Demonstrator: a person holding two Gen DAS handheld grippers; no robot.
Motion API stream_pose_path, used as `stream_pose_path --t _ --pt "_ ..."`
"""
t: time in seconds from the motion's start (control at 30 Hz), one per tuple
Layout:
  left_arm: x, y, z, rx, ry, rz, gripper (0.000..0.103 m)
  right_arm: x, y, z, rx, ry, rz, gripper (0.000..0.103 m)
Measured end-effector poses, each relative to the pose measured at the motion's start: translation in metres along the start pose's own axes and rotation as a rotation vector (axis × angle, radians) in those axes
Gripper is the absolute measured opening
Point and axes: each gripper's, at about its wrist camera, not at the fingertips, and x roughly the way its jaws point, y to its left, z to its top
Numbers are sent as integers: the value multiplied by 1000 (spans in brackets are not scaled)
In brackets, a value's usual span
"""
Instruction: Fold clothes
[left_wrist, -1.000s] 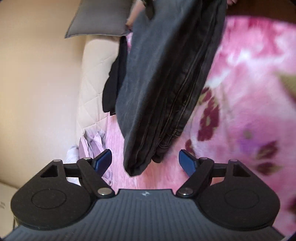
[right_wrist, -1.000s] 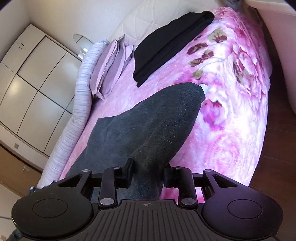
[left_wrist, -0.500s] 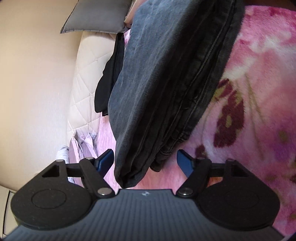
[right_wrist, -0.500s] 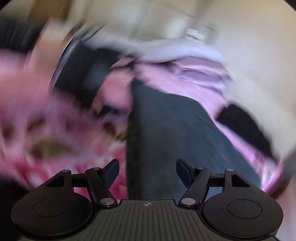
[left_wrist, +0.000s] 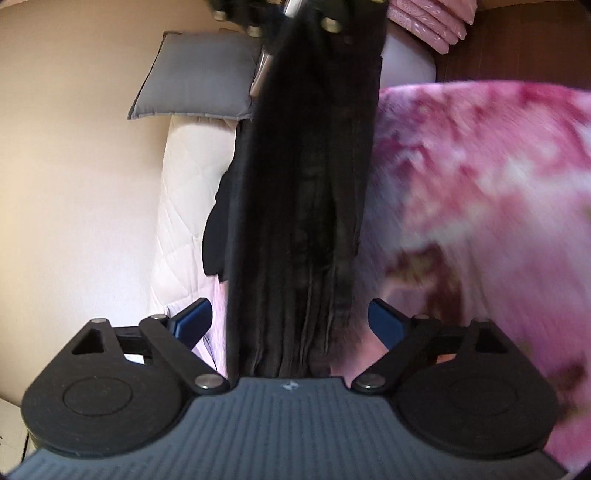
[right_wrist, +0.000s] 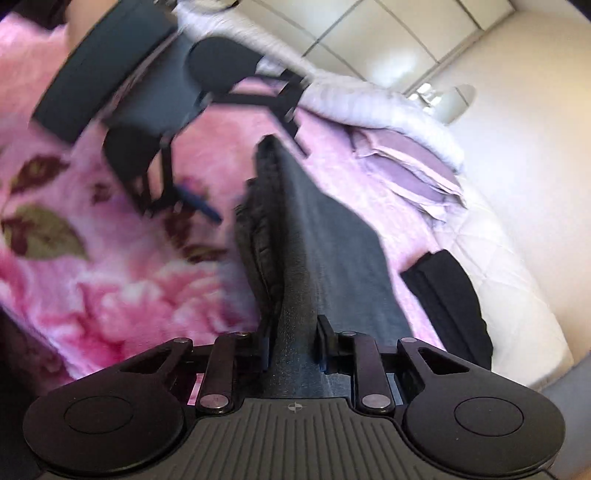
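Jeans, dark grey and folded into a long narrow strip, run up the centre of the right wrist view from the bottom edge toward the middle of the frame. The right claw is pressed together on the near end of the strip, denim filling the gap between its pads. In the left wrist view the same jeans hang as a dark vertical band through the centre, from the top edge down to the claw body. The left claw is spread wide, its blue pads standing clear on either side of the cloth; it also shows, blurred, in the upper left of the right wrist view. Beneath lies a pink floral blanket on a bed with a white quilted mattress. A folded black garment rests at the right of the right wrist view, lilac folded cloth above it. A grey pillow sits upper left in the left wrist view.
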Motion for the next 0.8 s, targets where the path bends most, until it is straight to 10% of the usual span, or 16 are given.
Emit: stream_pose_path --t 0.3,0.47,0.8 --pt "28 3 17 -48 67 -73 41 -13 17 -16 3 -8 -41 31" --pt "33 13 20 -140 85 -124 38 10 74 -33 -134 -2 -170 53" --pt "21 37 19 -197 94 -133 33 28 30 -37 -301 -7 -225 32"
